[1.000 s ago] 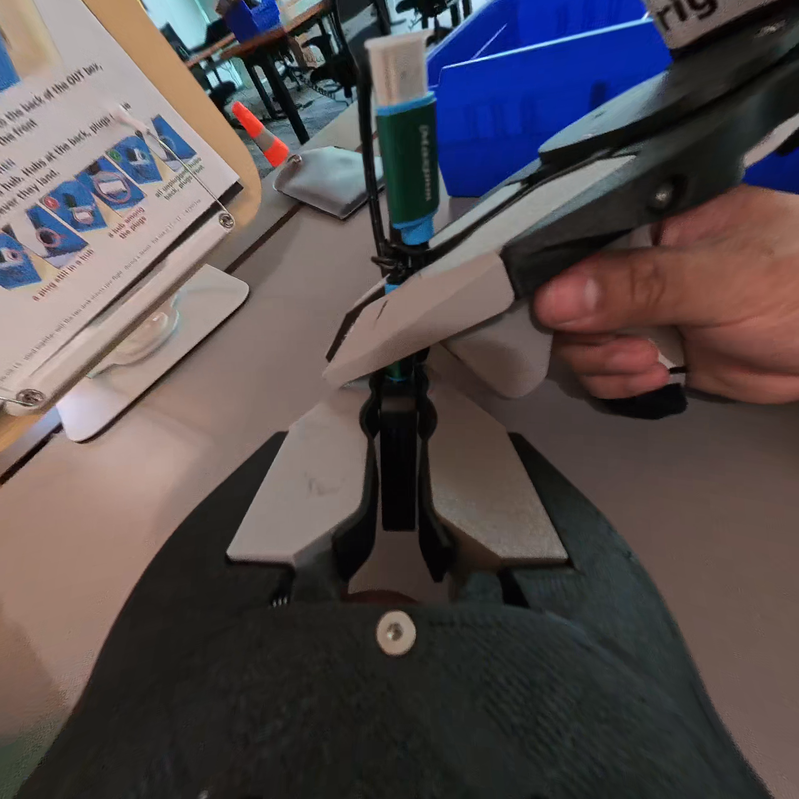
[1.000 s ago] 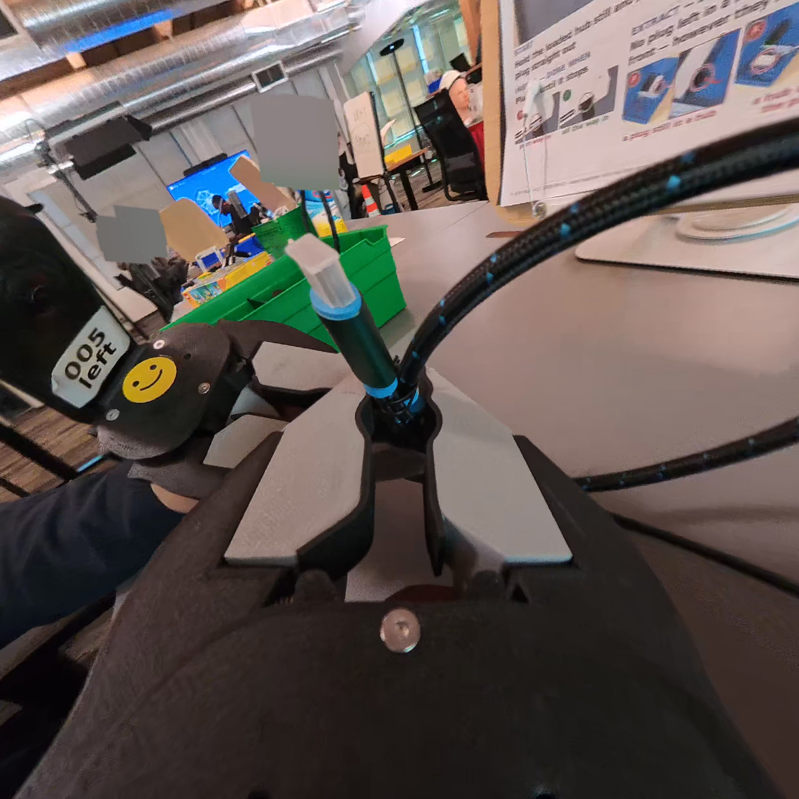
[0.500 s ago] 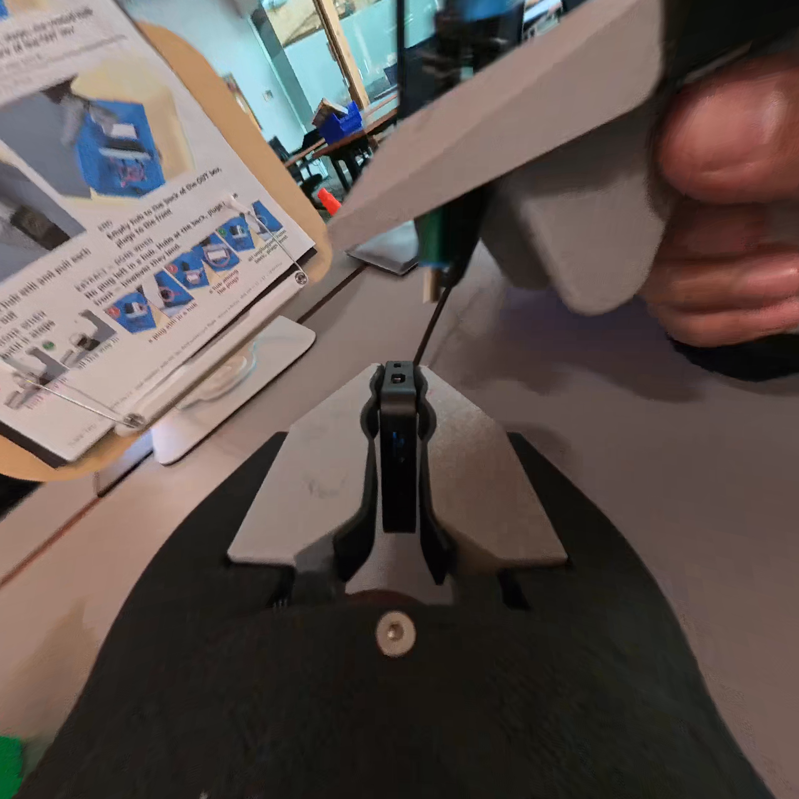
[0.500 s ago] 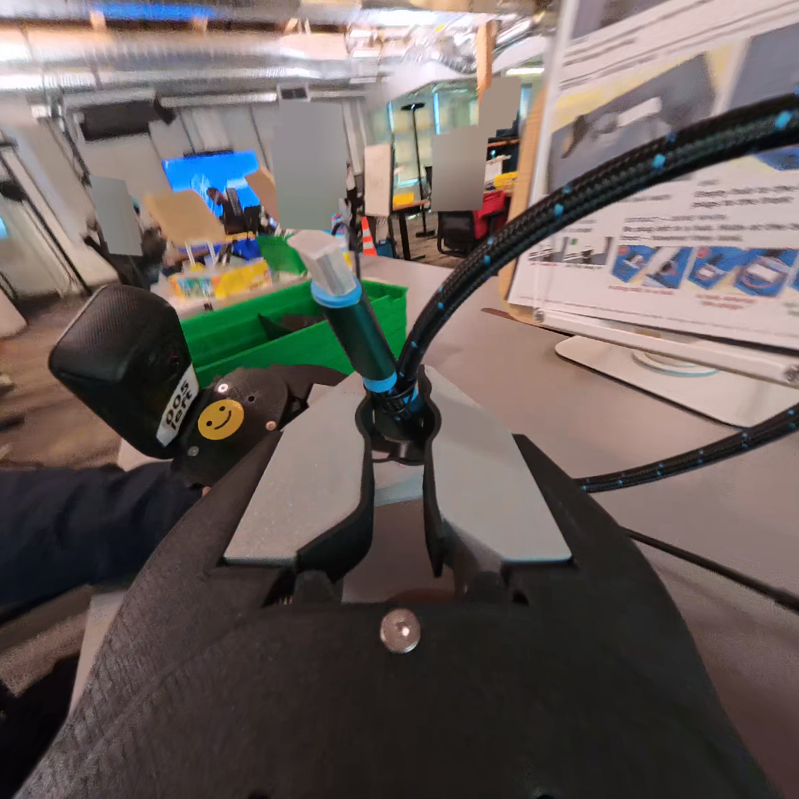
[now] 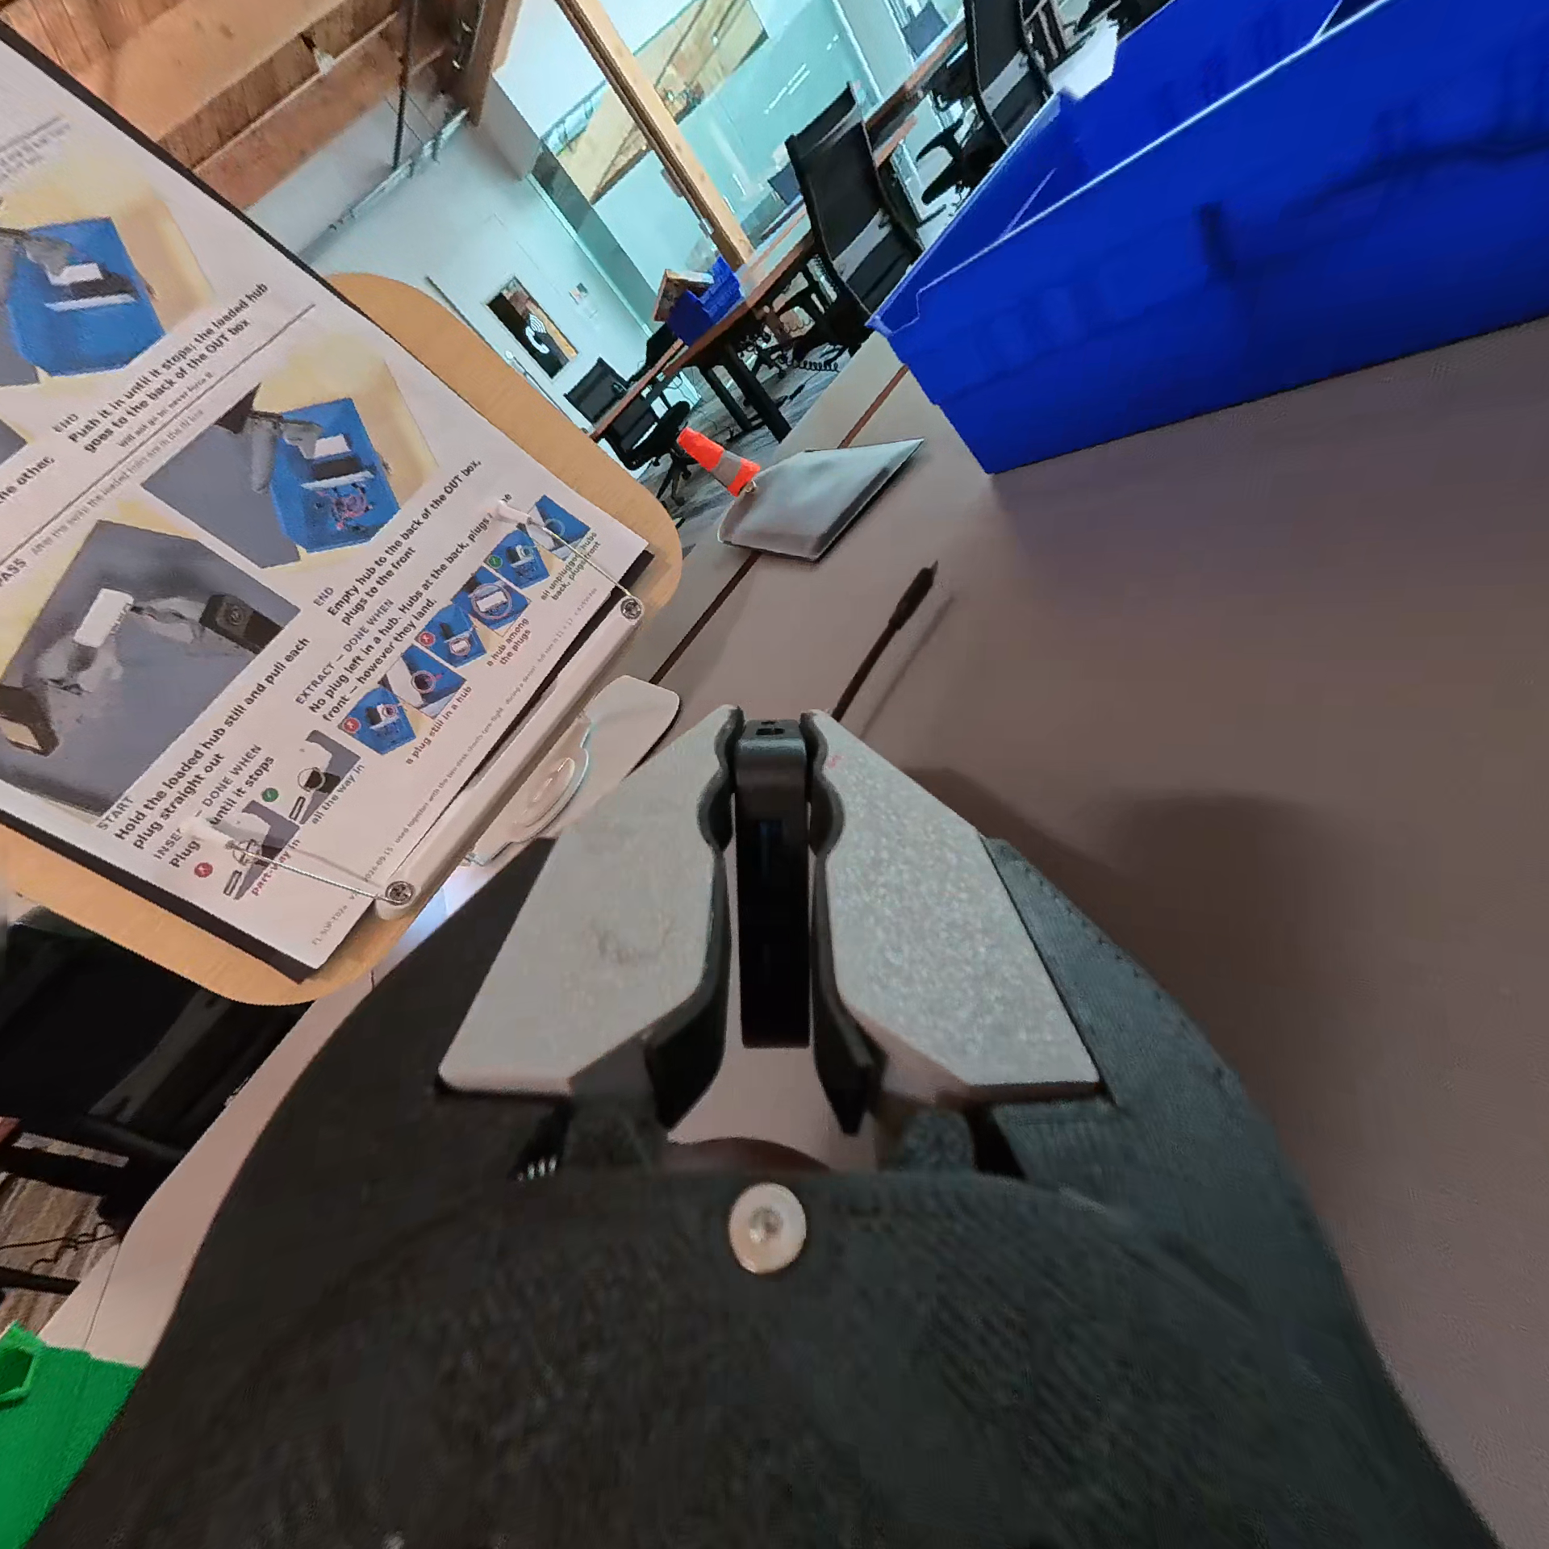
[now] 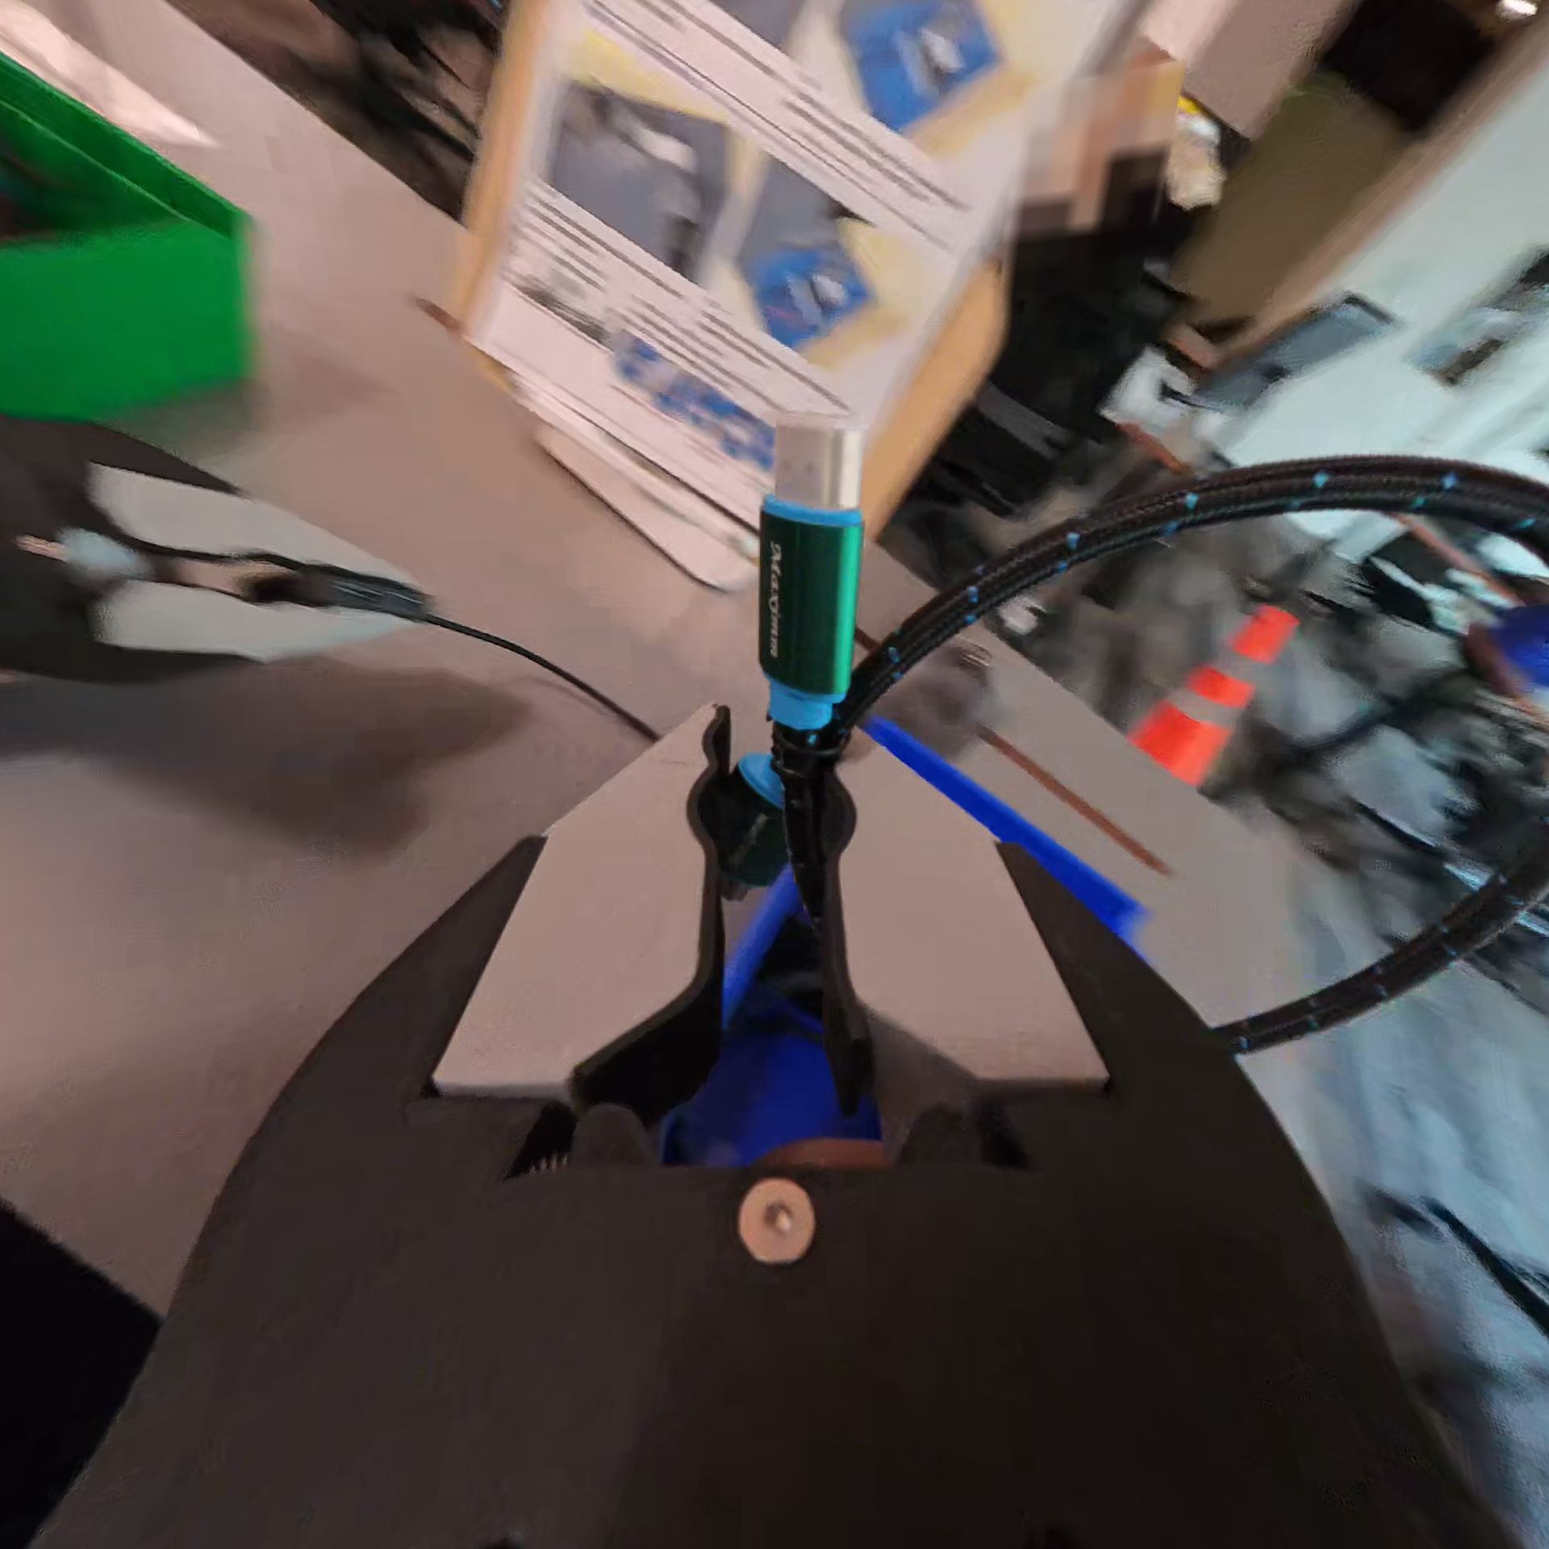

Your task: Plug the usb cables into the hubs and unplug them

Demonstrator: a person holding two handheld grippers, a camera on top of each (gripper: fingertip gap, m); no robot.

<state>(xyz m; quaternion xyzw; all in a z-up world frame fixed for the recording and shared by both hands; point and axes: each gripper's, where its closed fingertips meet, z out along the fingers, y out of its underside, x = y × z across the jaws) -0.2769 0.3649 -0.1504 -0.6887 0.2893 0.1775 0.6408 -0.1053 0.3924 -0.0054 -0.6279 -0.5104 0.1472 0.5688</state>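
Note:
My left gripper [image 5: 769, 738] is shut on a slim black hub [image 5: 771, 880], held just above the grey table [image 5: 1215, 670]. A thin black lead [image 5: 880, 645] runs forward from the hub's tip. My right gripper [image 6: 775, 754] is shut on a bundled black-and-blue braided cable [image 6: 1090, 536]. Its green plug [image 6: 809, 603] with a silver tip stands up past the fingertips. A second plug [image 6: 746, 805] sits between the jaws. The left gripper [image 6: 209, 578] shows blurred at the far left of the right wrist view, apart from mine.
An instruction sheet on a stand [image 5: 251, 629] is at the left, also in the right wrist view [image 6: 712, 251]. Blue bins [image 5: 1257, 235] are at the back right; a blue bin rim [image 6: 1006, 821] lies under my right gripper. There is also a green bin [image 6: 109, 318], a grey pad [image 5: 813, 503] and an orange cone [image 6: 1207, 696]. The left gripper's tips are roughly 25 cm from the right gripper's.
My right gripper and its cable have moved away from the left gripper and out of the left wrist view. It has swung over a blue bin. The left gripper still holds the hub.

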